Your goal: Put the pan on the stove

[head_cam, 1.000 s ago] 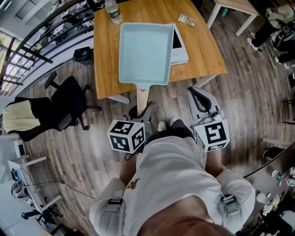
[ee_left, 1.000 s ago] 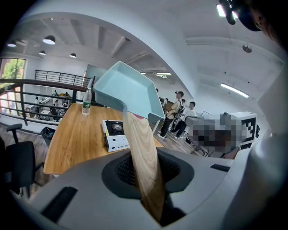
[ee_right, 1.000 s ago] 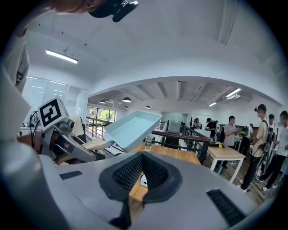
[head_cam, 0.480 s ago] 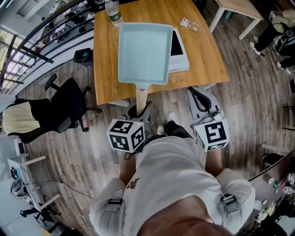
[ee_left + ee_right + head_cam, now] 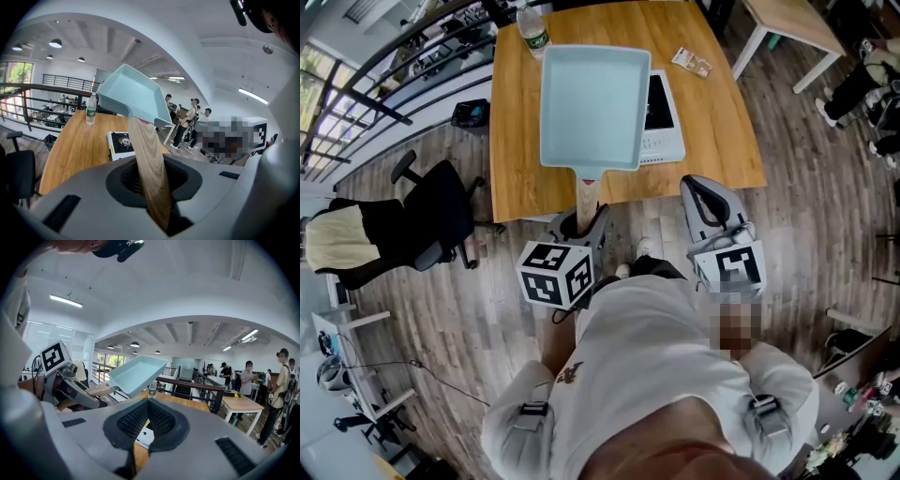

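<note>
The left gripper is clamped on the near end of the wooden handle of a pale blue rectangular pan. Ahead of the jaws, the pan hangs in the air above a wooden table. Its right edge overlaps a small white stove. The pan looks rigid and fairly light, but held this far from its body it probably pulls downward. A hold nearer the pan would steady it. To the right, the right gripper has its jaws together and holds nothing.
</note>
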The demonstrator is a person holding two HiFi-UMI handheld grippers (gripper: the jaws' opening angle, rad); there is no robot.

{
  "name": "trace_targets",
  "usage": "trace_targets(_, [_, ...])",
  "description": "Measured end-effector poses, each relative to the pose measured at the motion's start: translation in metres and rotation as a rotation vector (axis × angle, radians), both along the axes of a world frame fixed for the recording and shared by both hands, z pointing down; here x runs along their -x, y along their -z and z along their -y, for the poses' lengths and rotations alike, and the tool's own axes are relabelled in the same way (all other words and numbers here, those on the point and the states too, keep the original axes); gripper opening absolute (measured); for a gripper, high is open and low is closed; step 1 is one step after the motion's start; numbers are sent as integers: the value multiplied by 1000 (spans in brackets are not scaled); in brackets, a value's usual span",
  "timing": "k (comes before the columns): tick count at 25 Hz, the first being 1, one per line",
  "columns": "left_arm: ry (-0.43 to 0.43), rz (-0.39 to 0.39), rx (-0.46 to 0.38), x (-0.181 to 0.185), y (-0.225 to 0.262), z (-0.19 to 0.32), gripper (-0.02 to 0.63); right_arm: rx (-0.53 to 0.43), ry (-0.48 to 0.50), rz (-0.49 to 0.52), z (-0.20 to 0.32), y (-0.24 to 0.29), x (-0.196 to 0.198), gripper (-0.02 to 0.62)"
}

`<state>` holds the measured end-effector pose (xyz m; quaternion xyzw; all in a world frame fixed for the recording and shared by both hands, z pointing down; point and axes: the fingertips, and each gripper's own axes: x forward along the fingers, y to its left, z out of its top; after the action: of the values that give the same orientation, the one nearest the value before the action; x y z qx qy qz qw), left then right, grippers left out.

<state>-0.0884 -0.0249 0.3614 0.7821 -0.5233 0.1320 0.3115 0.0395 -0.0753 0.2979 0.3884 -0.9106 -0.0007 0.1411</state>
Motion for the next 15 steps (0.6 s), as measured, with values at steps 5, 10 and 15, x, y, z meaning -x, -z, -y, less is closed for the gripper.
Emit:
trace_targets(5, [22,9,1,-4,4,18,89,3,19,5,22,2,-4,20])
trace_targets(10, [39,15,4,-13,3,34,89,2,45,7,39,1,-11,20])
trace_targets(15, [57,20,6,-20,4,45,89,2,60,7,54,2,-20,20])
